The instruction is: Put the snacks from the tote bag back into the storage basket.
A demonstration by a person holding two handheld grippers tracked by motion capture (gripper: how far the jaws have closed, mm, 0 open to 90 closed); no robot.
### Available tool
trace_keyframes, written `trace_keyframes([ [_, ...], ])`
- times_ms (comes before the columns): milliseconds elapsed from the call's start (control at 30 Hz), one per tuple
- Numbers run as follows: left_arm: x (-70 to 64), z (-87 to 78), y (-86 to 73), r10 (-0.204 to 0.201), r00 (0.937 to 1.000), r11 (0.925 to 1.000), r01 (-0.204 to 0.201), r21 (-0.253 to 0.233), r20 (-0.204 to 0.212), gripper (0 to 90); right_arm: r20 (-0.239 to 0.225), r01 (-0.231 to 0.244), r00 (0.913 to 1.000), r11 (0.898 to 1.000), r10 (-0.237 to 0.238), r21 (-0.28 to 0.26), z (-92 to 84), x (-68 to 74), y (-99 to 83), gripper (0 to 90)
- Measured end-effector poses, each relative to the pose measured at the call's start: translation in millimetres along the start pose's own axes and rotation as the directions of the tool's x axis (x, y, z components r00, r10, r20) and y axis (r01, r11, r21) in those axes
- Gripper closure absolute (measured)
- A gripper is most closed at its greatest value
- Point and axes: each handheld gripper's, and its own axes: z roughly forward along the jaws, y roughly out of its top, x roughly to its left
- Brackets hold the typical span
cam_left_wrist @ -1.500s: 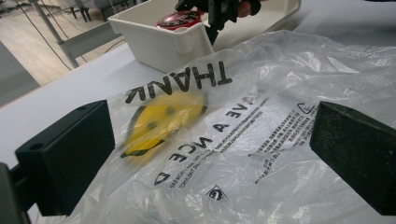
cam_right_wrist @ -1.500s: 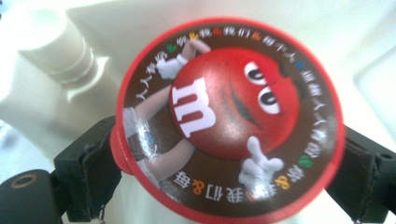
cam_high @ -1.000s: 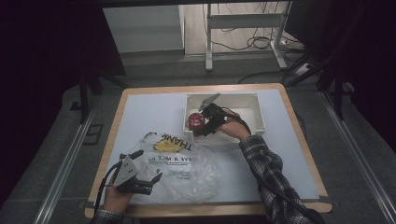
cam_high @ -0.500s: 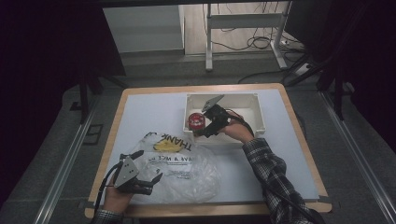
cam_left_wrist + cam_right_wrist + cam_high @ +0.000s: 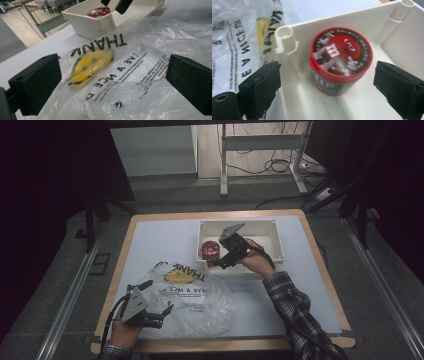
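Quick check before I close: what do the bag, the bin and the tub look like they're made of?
Bag: thin clear plastic film, crinkled and glossy, printed. Bin: rigid off-white plastic, smooth, apparently moulded, with corner posts. Tub: probably plastic, glossy red lid with printed art; wall material unclear.

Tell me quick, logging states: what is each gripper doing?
Left gripper: open, over the plastic bag.
Right gripper: open, around the M&M's tub, not gripping.

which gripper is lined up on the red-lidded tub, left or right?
The right gripper: it reaches into the white bin, jaws open either side of the red-lidded tub. The left gripper sits open over the plastic bag.
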Motion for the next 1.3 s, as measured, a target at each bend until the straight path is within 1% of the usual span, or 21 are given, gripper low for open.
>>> trace_keyframes([
  [167,-1.5,-0.8,0.9,0.016,0.9998,0.9998,-0.016,-0.007,-0.008,0.2,-0.006,0.012,0.9999,1.0,-0.013,-0.004,0.1,5.7,0.4,7.5],
  [300,-1.3,-1.5,1.0,0.021,0.9997,0.9997,-0.021,-0.009,-0.013,0.3,-0.011,0.011,0.9999,1.0,-0.011,-0.003,0.1,10.0,1.5,7.5],
  [333,-1.1,-1.6,1.0,0.021,0.9997,0.9997,-0.021,-0.01,-0.011,0.3,-0.012,0.018,0.9998,1.0,-0.018,-0.005,0.1,10.1,1.5,7.5],
  [467,-2.0,-1.0,0.9,0.025,0.9997,0.9997,-0.025,-0.008,-0.005,0.2,-0.01,0.014,0.9999,1.0,-0.014,-0.005,-1.1,12.2,1.5,7.5],
  [700,-1.2,-0.9,0.9,0.012,0.9998,0.9998,-0.012,-0.017,0.017,0.1,-0.021,0.005,0.9998,1.0,-0.005,0.002,-2.5,15.1,-2.5,7.5],
  [933,0.1,-1.6,0.7,0.001,0.9998,0.9998,-0.001,-0.019,0.018,0.1,-0.026,-0.011,0.9996,1.0,0.01,-0.007,-6.9,15.3,-5.6,7.5],
  [1133,0.2,-1.4,0.5,0.0,0.9998,0.9999,0.001,-0.017,0.019,0.1,-0.044,-0.013,0.9989,1.0,0.013,-0.001,-10.8,18.1,-8.5,7.6],
  [1300,0.4,-1.7,0.5,-0.001,0.9998,0.9999,0.002,-0.017,0.019,0.1,-0.049,-0.017,0.9987,1.0,0.017,0.006,-13.6,20.9,-11.8,7.6],
])
